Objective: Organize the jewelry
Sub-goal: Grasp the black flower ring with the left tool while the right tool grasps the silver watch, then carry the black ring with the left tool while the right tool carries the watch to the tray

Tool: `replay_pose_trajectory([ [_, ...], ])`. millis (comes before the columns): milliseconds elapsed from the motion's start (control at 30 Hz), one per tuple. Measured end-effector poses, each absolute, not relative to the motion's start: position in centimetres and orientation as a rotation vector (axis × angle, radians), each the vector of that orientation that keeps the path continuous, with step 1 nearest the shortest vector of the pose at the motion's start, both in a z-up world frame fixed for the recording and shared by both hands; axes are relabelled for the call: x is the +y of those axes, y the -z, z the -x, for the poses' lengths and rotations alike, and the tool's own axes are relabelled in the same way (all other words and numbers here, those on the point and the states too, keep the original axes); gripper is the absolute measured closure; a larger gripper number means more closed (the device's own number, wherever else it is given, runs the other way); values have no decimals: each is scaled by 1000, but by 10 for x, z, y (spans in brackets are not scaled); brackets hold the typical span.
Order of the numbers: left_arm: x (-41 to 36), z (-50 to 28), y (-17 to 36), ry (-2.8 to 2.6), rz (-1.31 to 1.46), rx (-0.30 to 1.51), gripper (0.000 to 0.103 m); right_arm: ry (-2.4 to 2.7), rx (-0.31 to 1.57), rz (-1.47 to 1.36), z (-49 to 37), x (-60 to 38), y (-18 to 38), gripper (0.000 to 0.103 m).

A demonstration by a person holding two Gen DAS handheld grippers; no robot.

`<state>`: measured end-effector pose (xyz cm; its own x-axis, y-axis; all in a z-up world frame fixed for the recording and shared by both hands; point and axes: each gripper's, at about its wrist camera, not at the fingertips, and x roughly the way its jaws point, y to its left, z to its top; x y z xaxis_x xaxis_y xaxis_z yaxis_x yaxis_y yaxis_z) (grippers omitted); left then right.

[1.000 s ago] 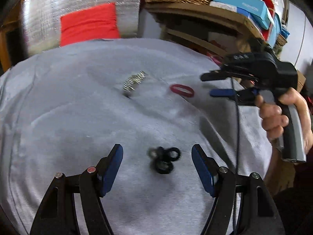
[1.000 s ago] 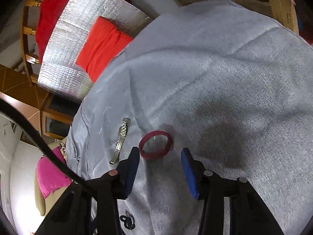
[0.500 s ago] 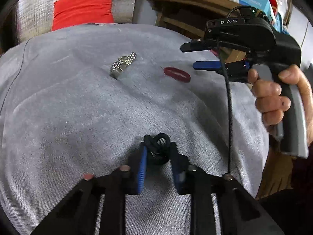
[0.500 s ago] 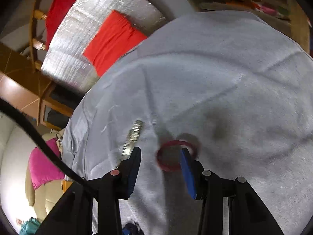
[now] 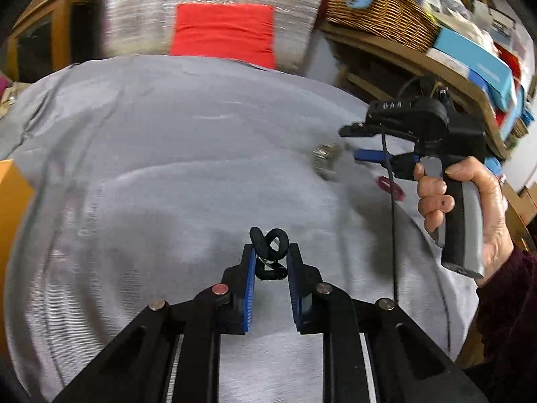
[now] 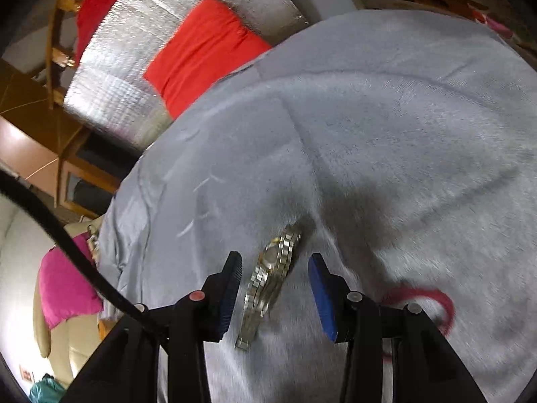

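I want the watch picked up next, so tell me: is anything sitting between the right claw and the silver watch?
Nothing visible is in the way. The silver watch lies flat on the grey cloth, already between the open fingers of the right claw, untouched by either pad. The red bangle lies off to its right, clear of the gap.

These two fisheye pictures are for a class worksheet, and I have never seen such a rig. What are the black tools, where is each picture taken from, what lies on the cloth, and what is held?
No robot here: a person holds a hand-held gripper in each hand, with a camera on each looking along its two blue-padded fingers.

The left wrist view shows the left gripper shut on a tangle of black rings. It has just been closing on them. The person's other hand holds the right gripper.

The right wrist view shows the right gripper open, holding nothing, with a silver watch lying between its fingers on the grey cloth. A red ring-shaped band lies beside it.
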<state>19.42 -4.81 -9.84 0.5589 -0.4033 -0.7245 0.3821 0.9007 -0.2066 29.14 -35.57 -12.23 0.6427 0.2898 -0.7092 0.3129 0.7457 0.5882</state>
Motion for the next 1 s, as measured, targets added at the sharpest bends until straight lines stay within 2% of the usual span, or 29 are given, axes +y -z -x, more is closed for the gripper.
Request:
replay_pose_trajectory([
  [233, -24, -196, 96, 406, 40, 856, 84, 97, 893, -726, -317, -352, 137, 59],
  [300, -22, -194, 96, 397, 37, 852, 84, 110, 889, -718, -320, -351, 138, 73],
  [400, -16, -191, 94, 385, 32, 850, 84, 141, 897, -672, -322, -346, 140, 86],
  [1000, 12, -201, 89, 265, 121, 826, 84, -120, 787, -544, -291, -271, 61, 89],
])
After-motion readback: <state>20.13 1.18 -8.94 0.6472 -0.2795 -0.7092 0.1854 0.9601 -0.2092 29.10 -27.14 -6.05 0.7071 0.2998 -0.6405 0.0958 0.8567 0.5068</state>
